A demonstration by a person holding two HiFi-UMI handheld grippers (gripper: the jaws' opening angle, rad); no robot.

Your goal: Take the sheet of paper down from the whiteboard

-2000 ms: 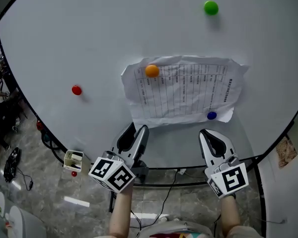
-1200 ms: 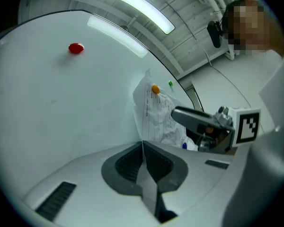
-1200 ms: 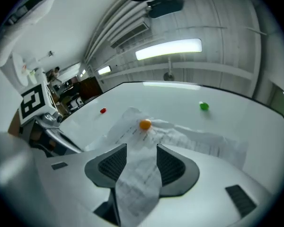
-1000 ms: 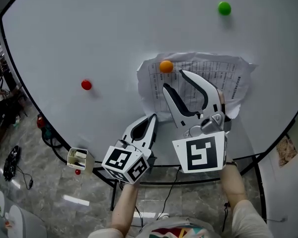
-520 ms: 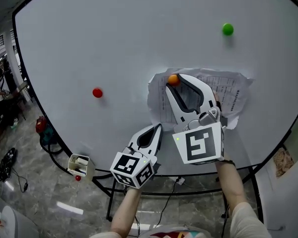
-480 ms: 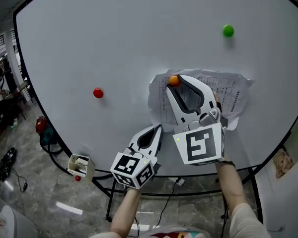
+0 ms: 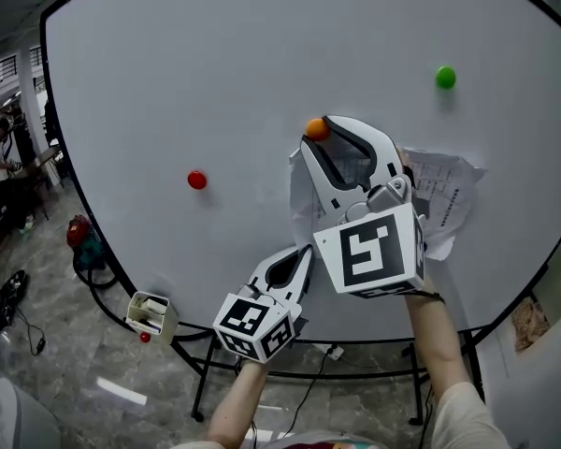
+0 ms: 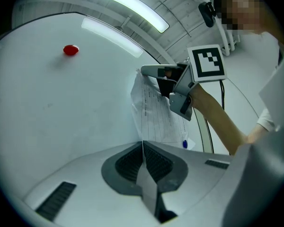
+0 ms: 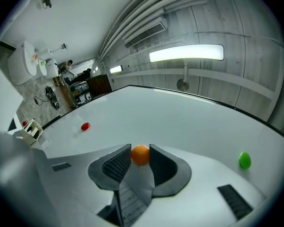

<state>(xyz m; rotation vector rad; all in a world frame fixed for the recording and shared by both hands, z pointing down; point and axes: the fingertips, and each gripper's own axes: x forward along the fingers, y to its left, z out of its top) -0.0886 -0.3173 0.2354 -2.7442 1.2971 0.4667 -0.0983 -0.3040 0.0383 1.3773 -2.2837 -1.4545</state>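
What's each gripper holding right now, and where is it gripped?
Right gripper, jaws just closed in, pinches the orange magnet by its two sides. Left gripper is shut on nothing.

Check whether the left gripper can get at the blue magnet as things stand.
Likely yes. In the left gripper view the blue magnet sits on the paper's lower corner just past the left gripper's tips, nothing between. Its jaws are shut and must open first, and the right forearm hangs close by.

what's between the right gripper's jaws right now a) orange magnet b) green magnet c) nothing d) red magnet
a: the right gripper view shows the orange magnet pinched between the jaws of the right gripper, which have just been closing; the green magnet and red magnet sit apart on the whiteboard.
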